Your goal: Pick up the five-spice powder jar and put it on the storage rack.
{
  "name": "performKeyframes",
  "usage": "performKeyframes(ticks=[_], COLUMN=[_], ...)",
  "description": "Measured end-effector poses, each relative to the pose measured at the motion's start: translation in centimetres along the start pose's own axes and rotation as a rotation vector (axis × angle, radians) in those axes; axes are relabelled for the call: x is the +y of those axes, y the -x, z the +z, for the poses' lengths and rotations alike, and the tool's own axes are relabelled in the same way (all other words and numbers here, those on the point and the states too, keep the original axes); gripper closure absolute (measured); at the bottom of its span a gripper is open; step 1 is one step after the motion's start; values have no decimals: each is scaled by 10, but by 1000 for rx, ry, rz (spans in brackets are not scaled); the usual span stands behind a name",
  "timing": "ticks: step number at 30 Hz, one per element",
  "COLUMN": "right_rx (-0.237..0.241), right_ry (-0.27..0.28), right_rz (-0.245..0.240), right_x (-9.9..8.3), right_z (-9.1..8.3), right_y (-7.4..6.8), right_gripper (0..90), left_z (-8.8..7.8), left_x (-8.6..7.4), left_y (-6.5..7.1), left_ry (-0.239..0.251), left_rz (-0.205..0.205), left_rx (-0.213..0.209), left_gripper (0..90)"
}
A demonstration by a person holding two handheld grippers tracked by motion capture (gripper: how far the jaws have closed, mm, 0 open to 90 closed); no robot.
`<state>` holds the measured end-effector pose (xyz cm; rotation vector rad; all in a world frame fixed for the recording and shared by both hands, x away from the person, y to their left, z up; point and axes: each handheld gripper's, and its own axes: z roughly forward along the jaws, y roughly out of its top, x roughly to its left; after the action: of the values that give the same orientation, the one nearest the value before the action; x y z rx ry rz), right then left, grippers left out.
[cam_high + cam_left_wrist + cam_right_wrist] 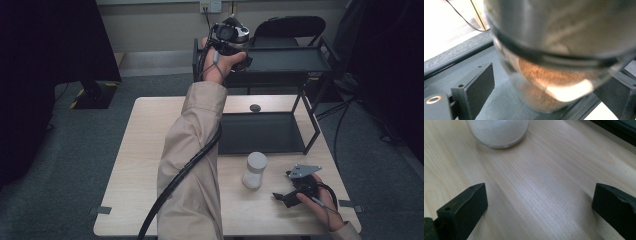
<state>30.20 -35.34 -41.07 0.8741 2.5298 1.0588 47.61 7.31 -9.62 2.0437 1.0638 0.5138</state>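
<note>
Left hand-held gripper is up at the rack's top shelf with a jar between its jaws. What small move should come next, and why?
Probably lower the jar the last bit onto the top shelf before opening the left hand-held gripper. The left gripper view shows the shelf surface just beneath the jar's base, though contact is unclear.

High view looks down on table [150, 150]; right gripper view skims it close, white jar [499, 132] at 11 o'clock, shared.

We see a plain workroom or lab: grey carpet [125, 85], a light wooden table [140, 165] with a black metal shelf rack [280, 60], a folding chair [290, 27] (against the wall), a wall socket [210, 6].
</note>
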Motion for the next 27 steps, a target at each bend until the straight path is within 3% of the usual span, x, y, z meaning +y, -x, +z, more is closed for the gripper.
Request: performKeyframes(ticks=[6,27], right_rx=[0,-4], right_ry=[-1,-1], right_rz=[2,4], right_x=[0,0], right_z=[0,0], right_y=[0,-1], right_gripper=[0,0], left_z=[-8,-26], left_x=[-8,-43], left_y=[4,18], left_ry=[16,80], left_rz=[1,14], left_rx=[-7,-48], left_gripper=[16,21])
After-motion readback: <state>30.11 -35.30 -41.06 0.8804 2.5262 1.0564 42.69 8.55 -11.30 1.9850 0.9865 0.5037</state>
